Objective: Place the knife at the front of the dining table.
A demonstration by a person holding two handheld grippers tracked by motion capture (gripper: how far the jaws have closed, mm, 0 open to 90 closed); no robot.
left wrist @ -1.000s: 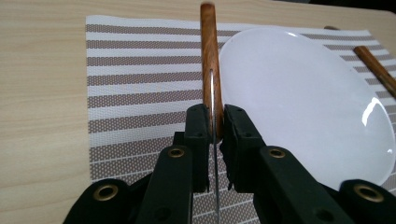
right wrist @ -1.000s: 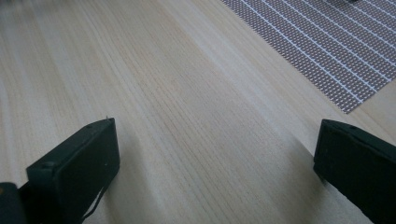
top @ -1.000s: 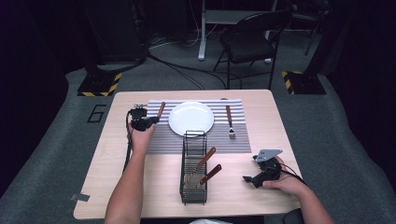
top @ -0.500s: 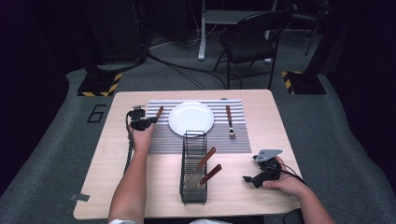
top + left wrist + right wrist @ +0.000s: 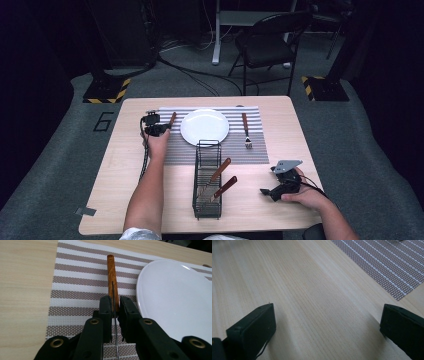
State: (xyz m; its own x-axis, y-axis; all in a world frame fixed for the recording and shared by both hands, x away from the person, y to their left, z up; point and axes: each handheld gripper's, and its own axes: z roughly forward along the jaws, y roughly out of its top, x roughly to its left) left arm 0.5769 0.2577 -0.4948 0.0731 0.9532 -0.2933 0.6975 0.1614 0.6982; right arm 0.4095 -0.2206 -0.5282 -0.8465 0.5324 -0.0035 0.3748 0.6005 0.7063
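Left hand-held gripper (image 5: 114, 315) is clamping a wooden-handled knife (image 5: 112, 277) over the striped mat (image 5: 75, 290), beside the plate (image 5: 175, 297). Right hand-held gripper (image 5: 327, 325) is resting wide open on the counter (image 5: 312, 290).

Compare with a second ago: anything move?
The left gripper, shut on the wooden-handled knife, shifted slightly toward the person's side over the striped placemat. The right gripper, plate, fork and wire rack stayed put.
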